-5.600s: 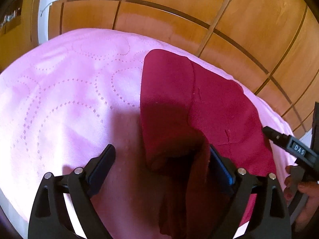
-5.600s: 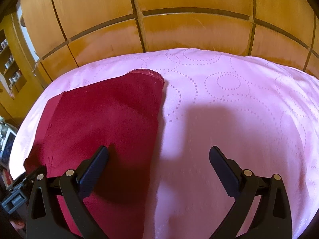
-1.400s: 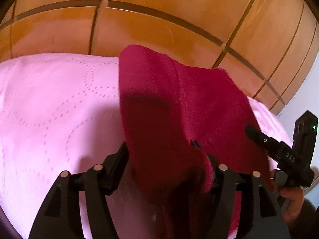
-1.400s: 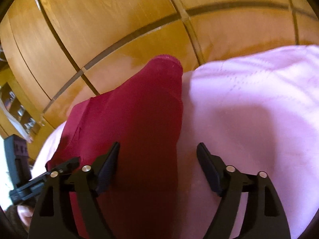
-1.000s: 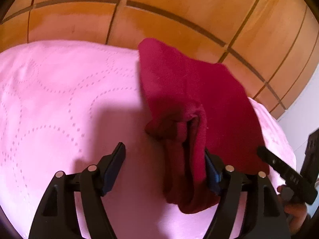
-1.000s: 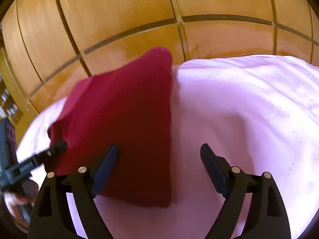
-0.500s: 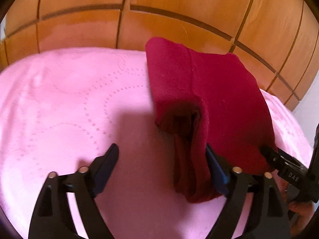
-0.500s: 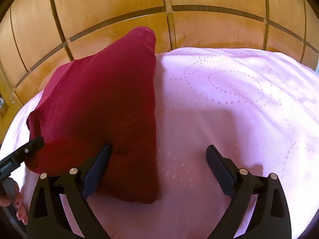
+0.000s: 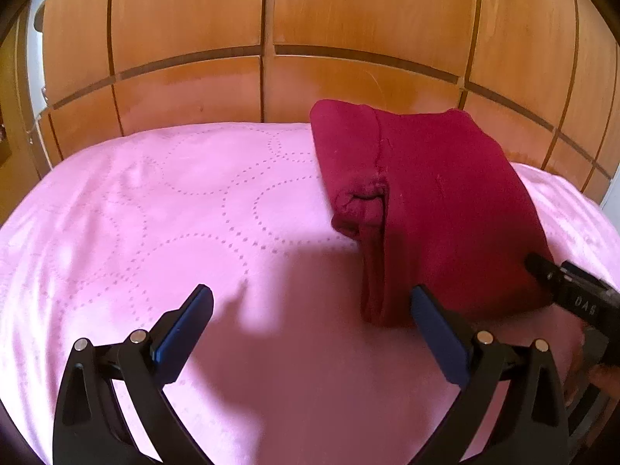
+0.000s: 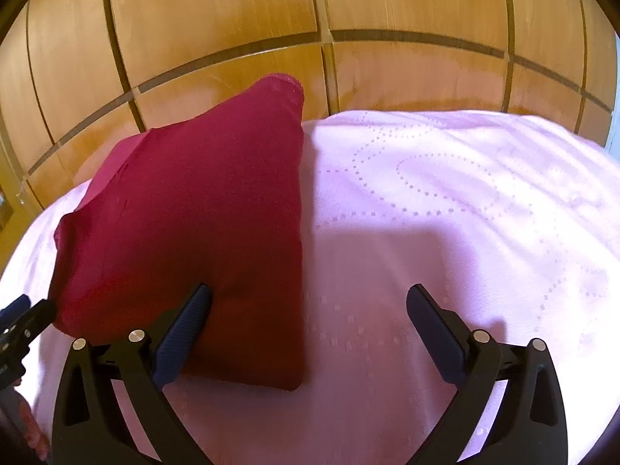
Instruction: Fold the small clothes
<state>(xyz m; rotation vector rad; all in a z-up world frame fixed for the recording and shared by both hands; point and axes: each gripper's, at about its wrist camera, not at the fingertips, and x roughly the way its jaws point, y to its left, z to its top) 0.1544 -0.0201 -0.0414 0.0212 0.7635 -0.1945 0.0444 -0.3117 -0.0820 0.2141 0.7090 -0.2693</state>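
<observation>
A dark red garment lies folded into a rectangle on the pink bedspread, with rolled layers showing at its left edge. My left gripper is open and empty, just short of the garment's near left corner. In the right wrist view the same garment lies at the left. My right gripper is open and empty, its left finger over the garment's near edge. The tip of each gripper shows at the edge of the other's view.
A wooden panelled wardrobe stands right behind the bed. The pink bedspread stretches to the right of the garment. A shelf shows at the far left edge.
My left gripper let go of the garment's folded edge and drew back. The garment settled flat on the bed. My right gripper also drew back and stayed open.
</observation>
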